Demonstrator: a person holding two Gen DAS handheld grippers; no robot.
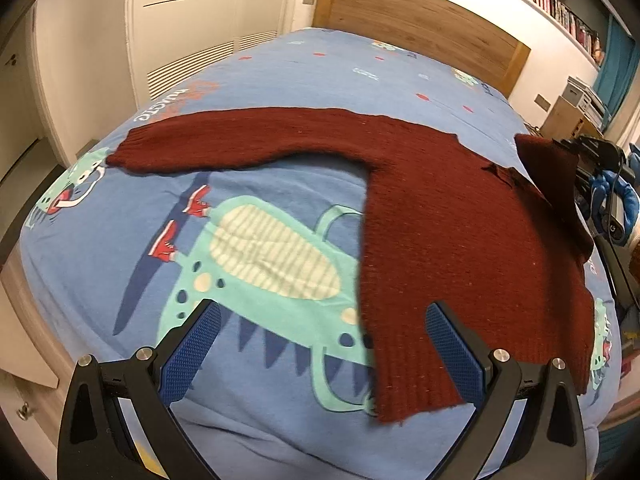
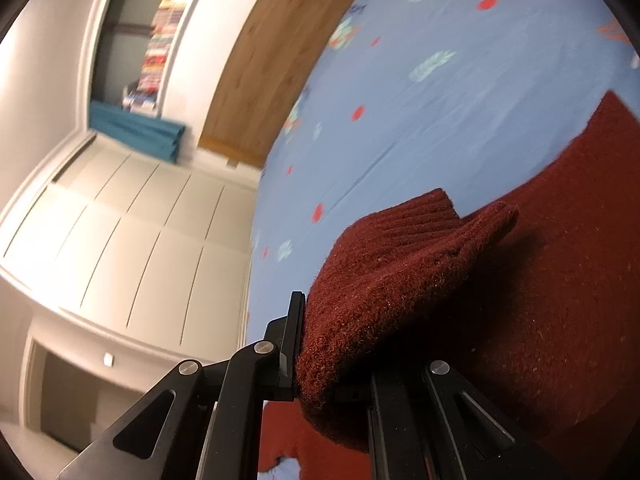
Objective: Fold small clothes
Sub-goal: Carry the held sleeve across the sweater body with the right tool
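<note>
Blue dinosaur-print bed cover [image 1: 280, 80] fills most of the view; dark red knit sweater [image 1: 460, 220] lies flat on it, one sleeve [image 1: 240, 140] stretched out sideways, other sleeve [image 2: 400, 272] lifted over the body; right gripper [image 2: 332, 360] clamped tight on that sleeve, bunched thick between the jaws; left gripper [image 1: 320, 356] wide open, empty, over the hem [image 1: 416, 384]; risks: hem unpinned so a pull could drag the whole body, fold lands skewed; bulky knit could slip the clamp or drop creased.
</note>
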